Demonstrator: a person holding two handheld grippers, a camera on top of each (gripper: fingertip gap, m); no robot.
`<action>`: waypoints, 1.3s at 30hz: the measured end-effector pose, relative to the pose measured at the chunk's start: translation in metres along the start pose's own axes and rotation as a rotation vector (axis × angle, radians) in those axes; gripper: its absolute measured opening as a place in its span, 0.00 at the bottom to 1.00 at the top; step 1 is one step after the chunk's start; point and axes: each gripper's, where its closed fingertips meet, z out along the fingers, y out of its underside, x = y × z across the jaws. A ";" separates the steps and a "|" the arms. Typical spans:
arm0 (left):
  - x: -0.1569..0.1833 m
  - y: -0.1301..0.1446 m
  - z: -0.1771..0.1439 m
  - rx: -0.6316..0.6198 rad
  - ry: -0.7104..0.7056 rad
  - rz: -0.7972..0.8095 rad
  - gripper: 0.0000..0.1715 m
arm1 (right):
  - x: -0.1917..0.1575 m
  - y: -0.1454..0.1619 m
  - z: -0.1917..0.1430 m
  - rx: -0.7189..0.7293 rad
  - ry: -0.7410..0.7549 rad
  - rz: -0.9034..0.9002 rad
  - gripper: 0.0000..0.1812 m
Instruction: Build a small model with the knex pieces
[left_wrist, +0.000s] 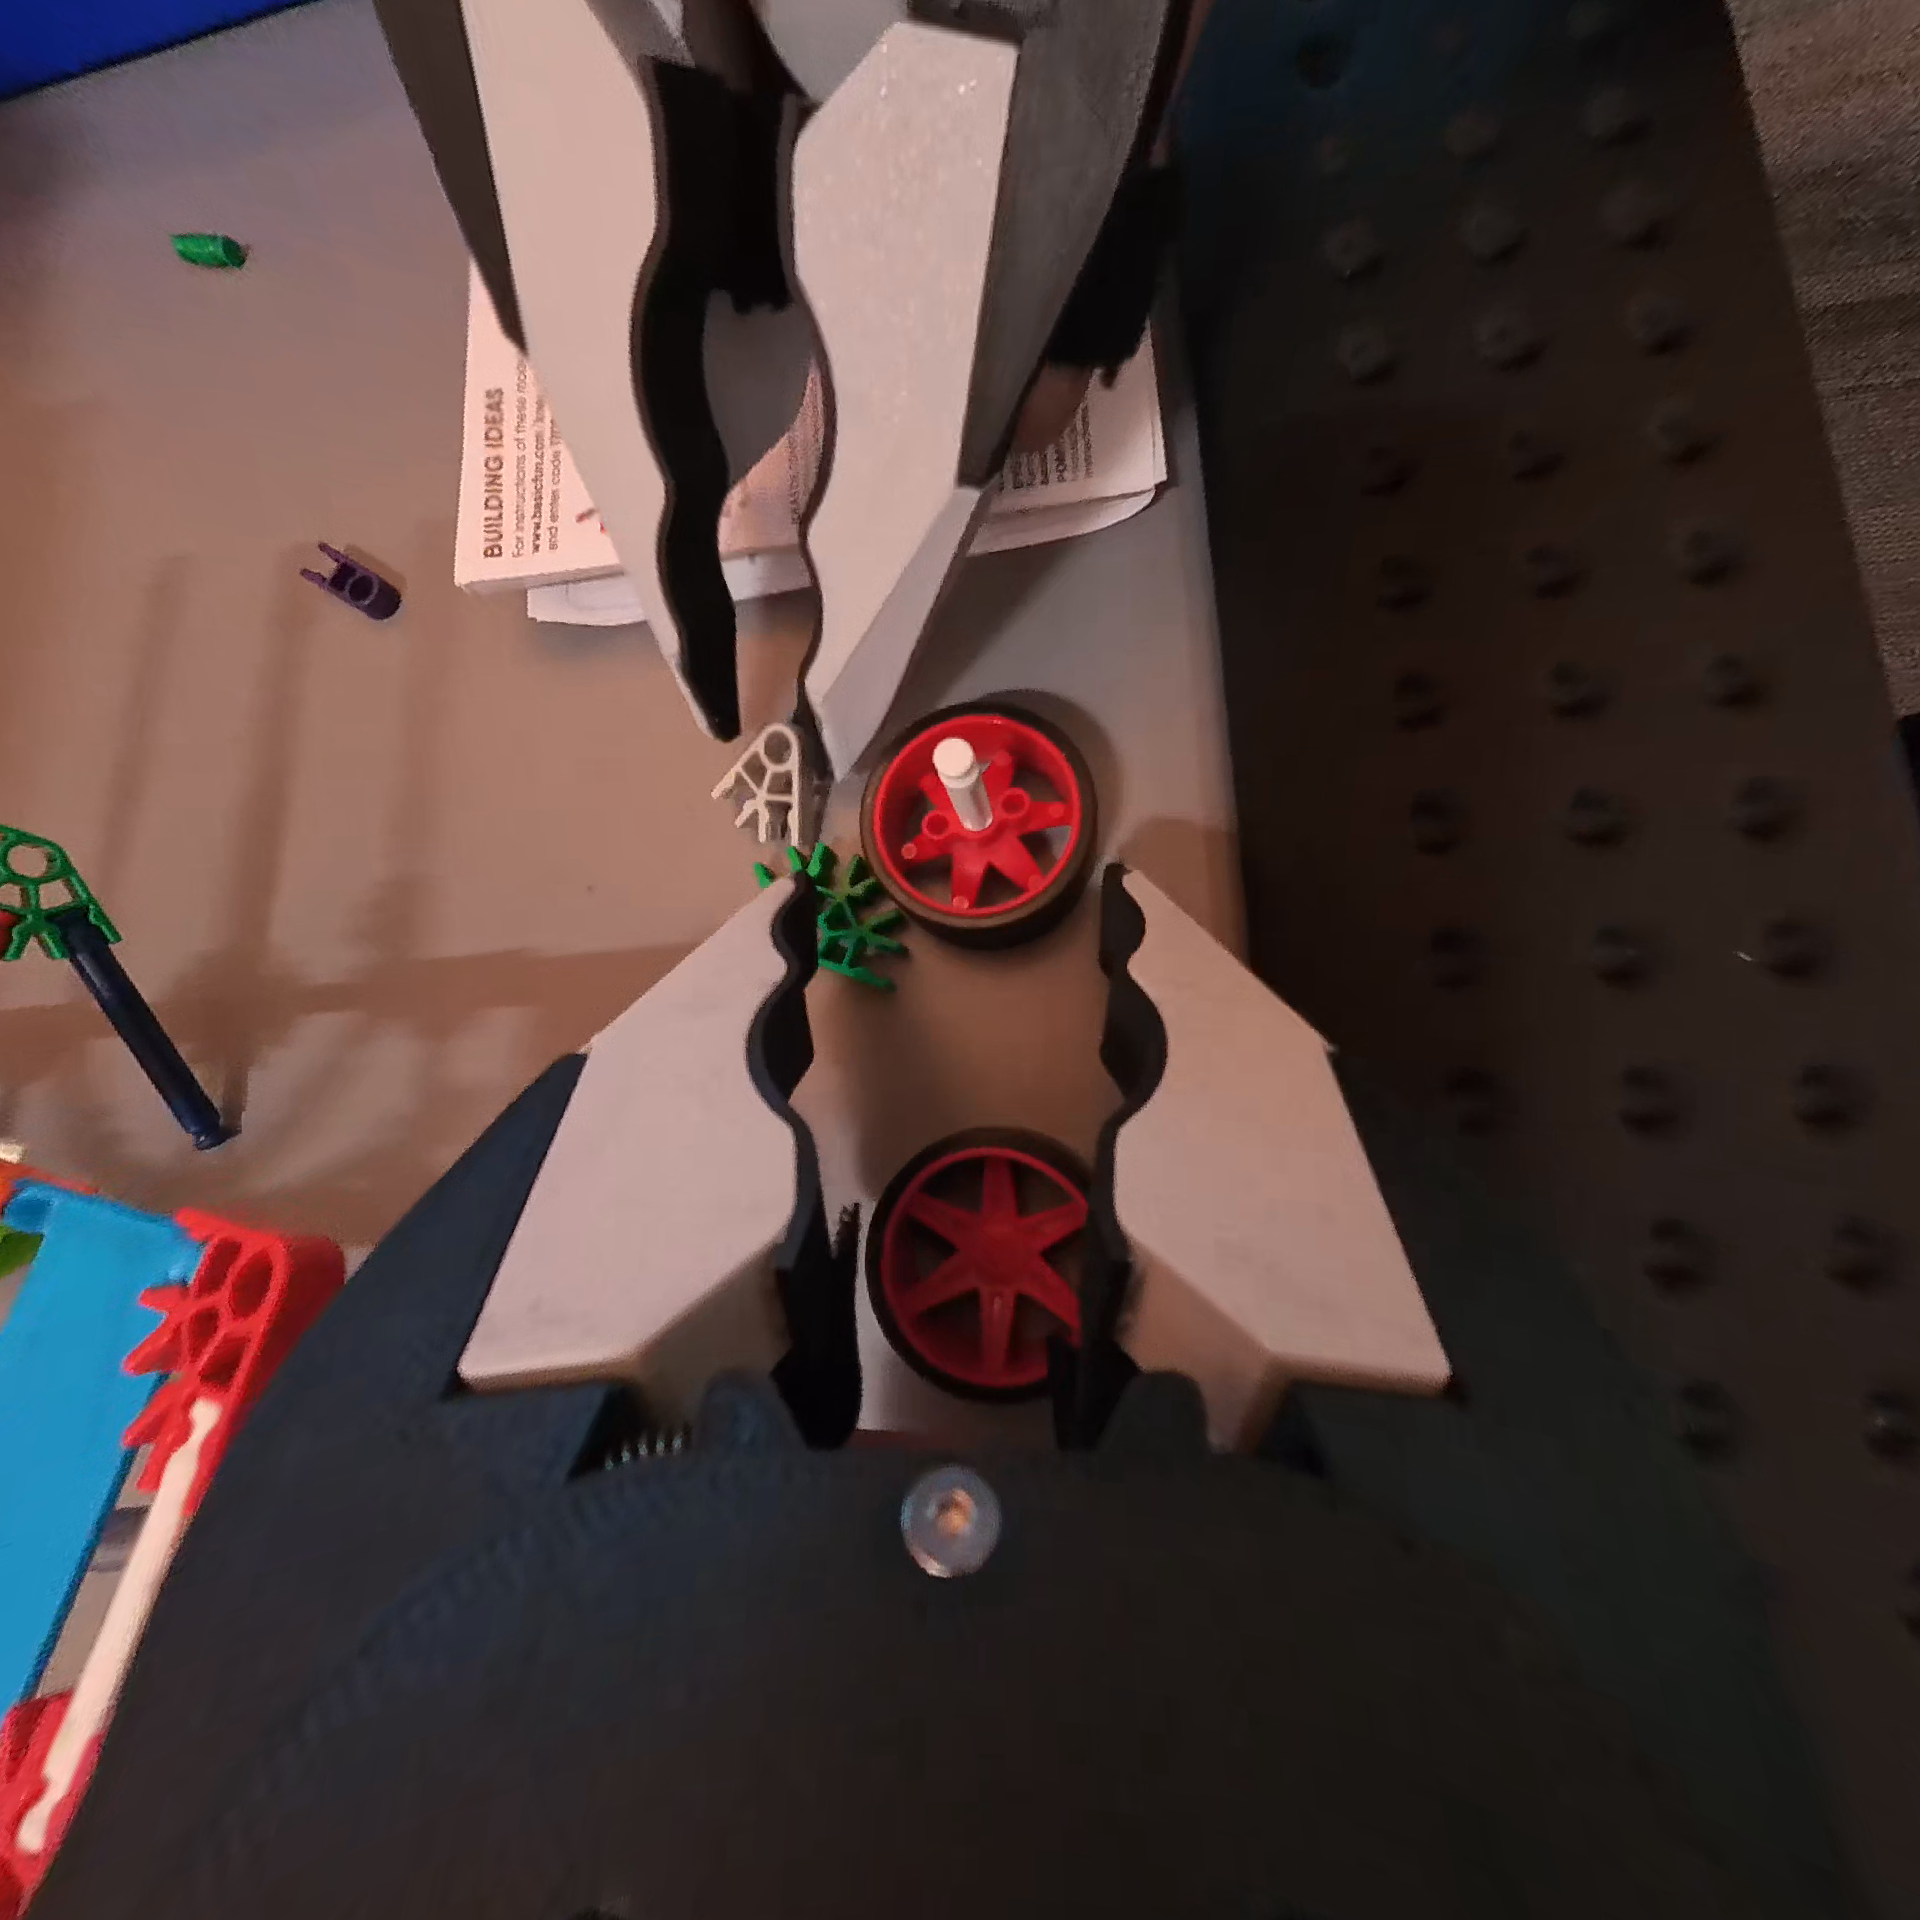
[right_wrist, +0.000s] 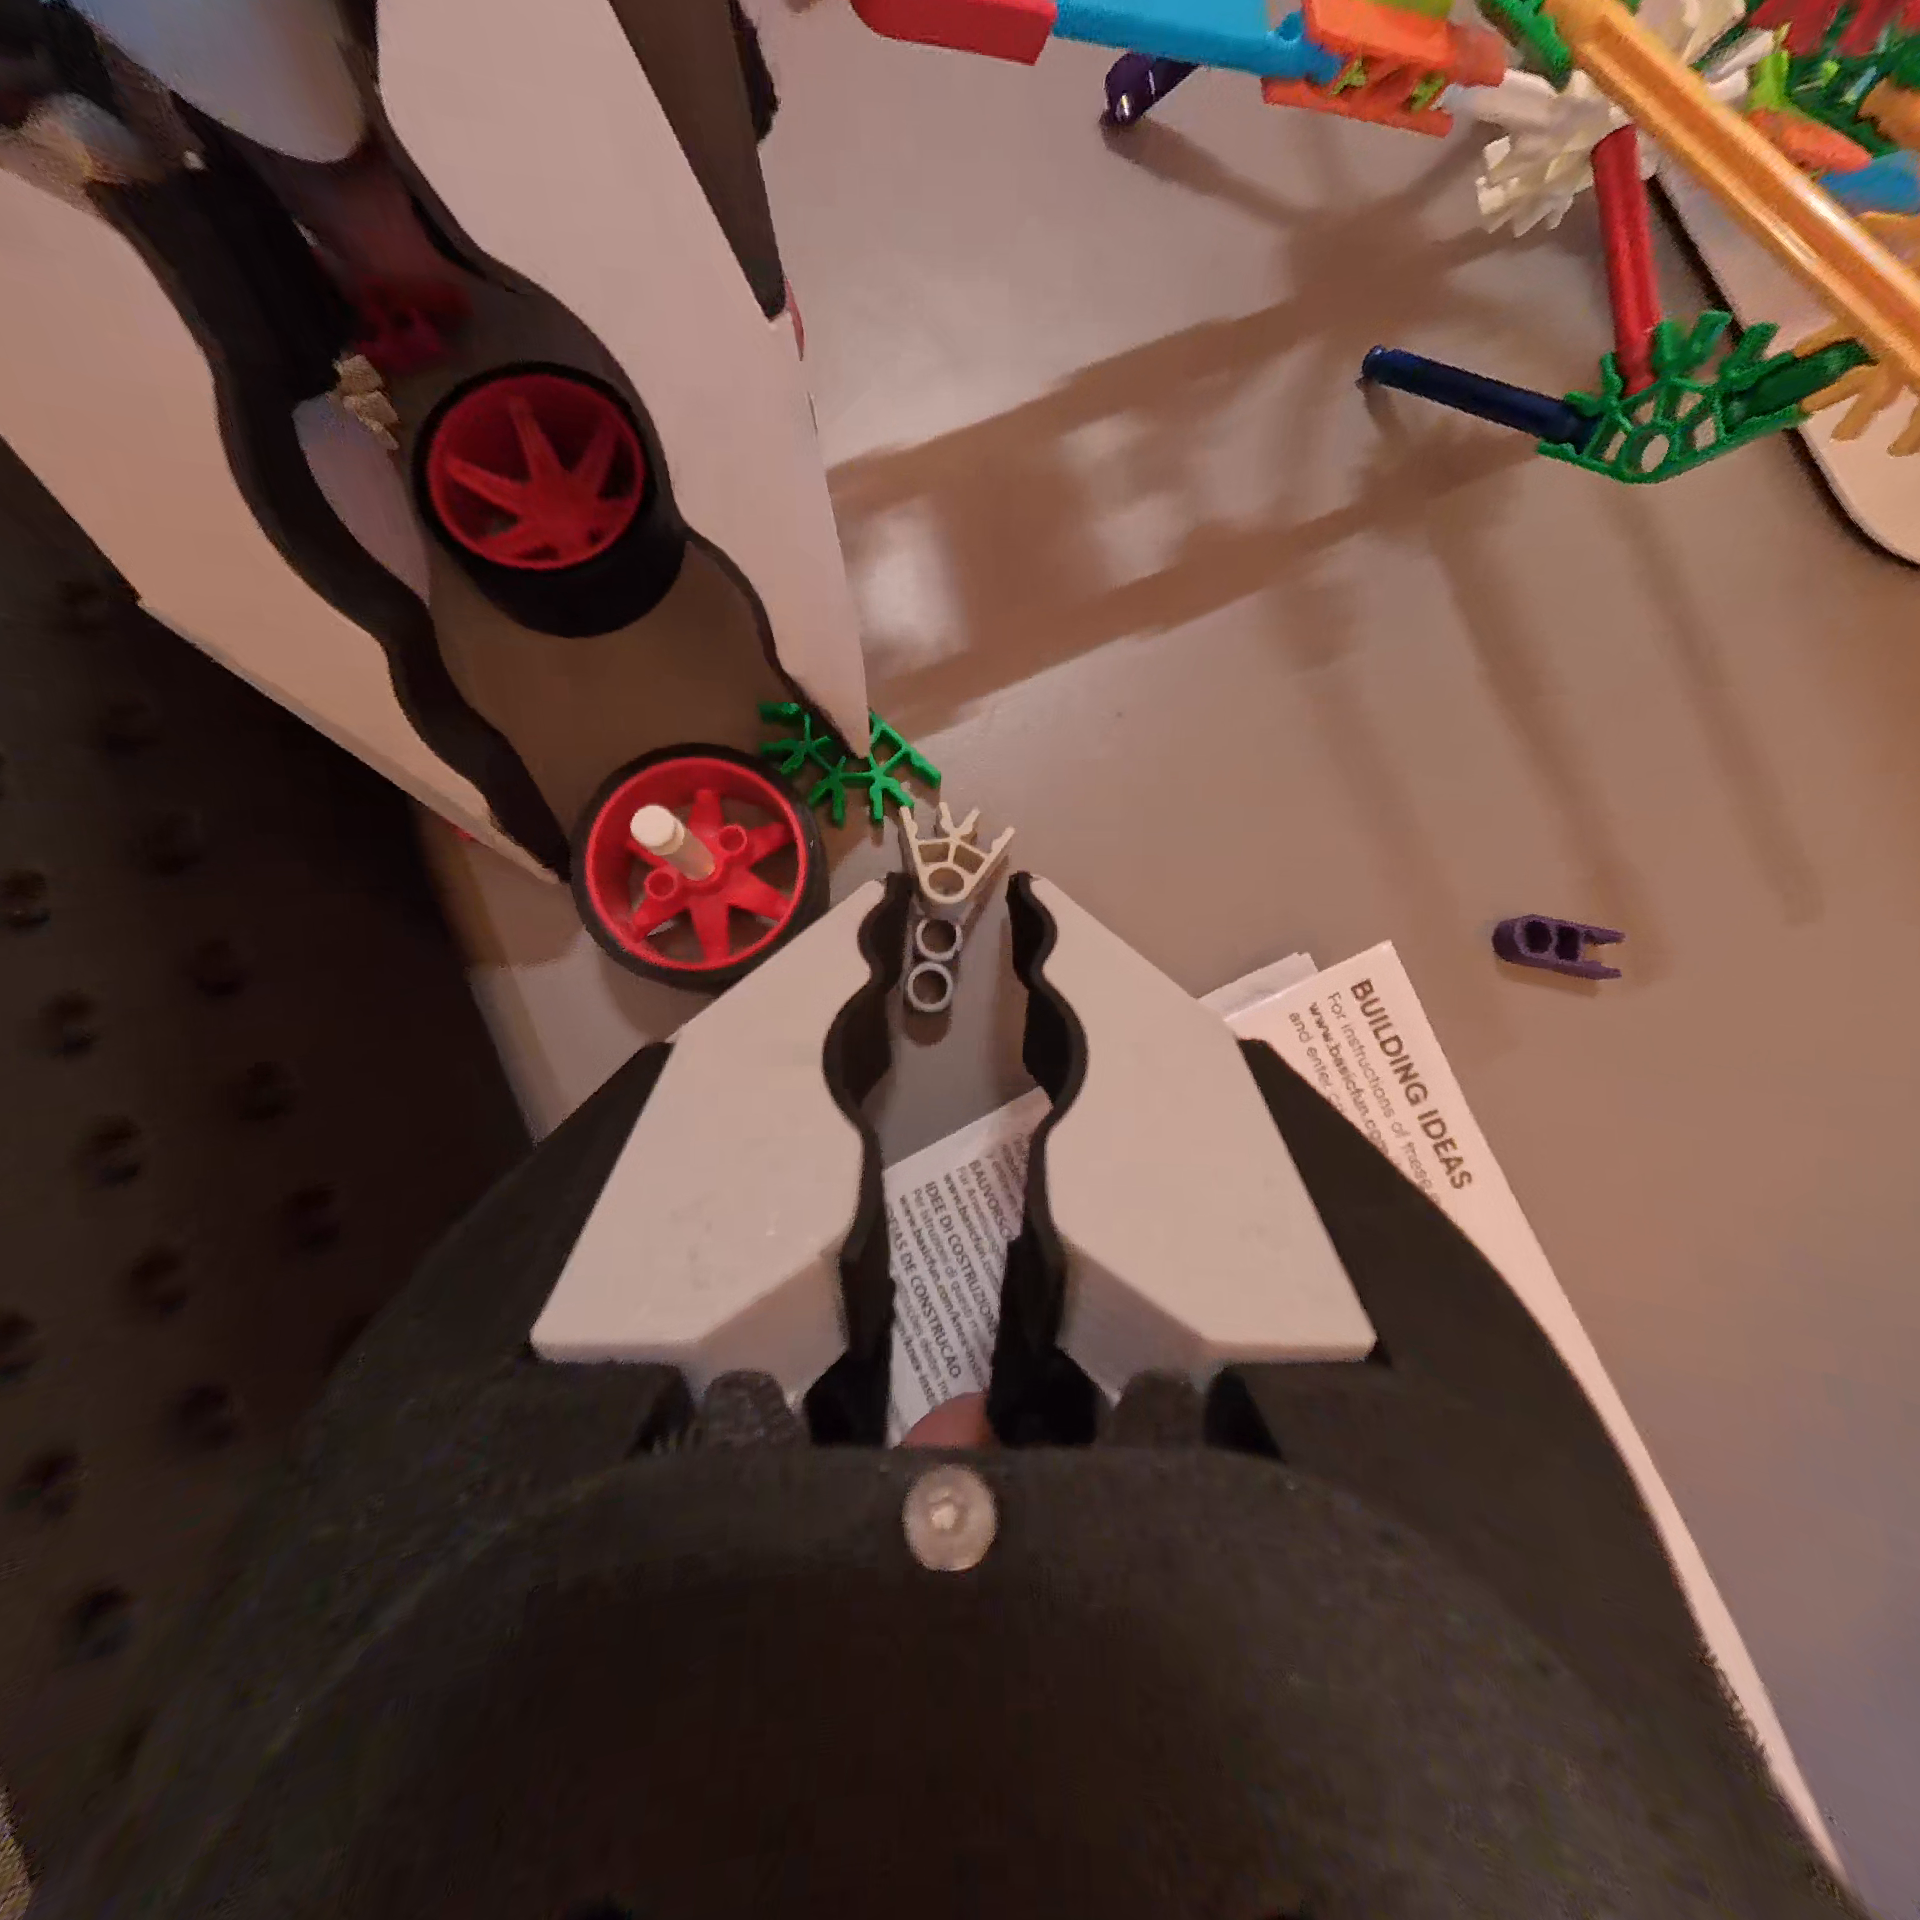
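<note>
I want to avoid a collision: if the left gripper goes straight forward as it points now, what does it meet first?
Probably the red wheel with the white axle, which lies just ahead of the open left gripper. The green connector lies by its left fingertip and may be brushed. Depth is unclear.

Left gripper (left_wrist: 951, 883) spread wide over the table (left_wrist: 312, 727), one red wheel (left_wrist: 982, 1262) lying flat deep between the fingers (left_wrist: 686, 1174), a second red wheel (left_wrist: 979, 826) with an upright white peg (left_wrist: 956, 784) just past the tips. Against the left tip, a small green connector (left_wrist: 857, 920); just beyond it, a white connector (left_wrist: 766, 795) at the nearly closed tips of the right gripper (left_wrist: 774, 732), reaching in from the far side over a printed leaflet (left_wrist: 499, 499). Farther left of the fingers, a purple clip (left_wrist: 353, 587), a dark blue rod (left_wrist: 145, 1039) and a blue and red build (left_wrist: 114, 1351).
</note>
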 end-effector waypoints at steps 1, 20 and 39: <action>0.000 0.001 0.001 -0.004 -0.001 0.003 0.31 | 0.001 -0.001 0.002 -0.001 0.005 -0.005 0.06; 0.002 0.000 0.005 0.000 0.011 0.003 0.28 | -0.041 -0.032 -0.033 0.239 -0.169 -0.005 0.04; 0.004 -0.003 0.008 0.016 0.036 0.009 0.24 | -0.044 -0.026 -0.029 0.218 -0.224 0.015 0.04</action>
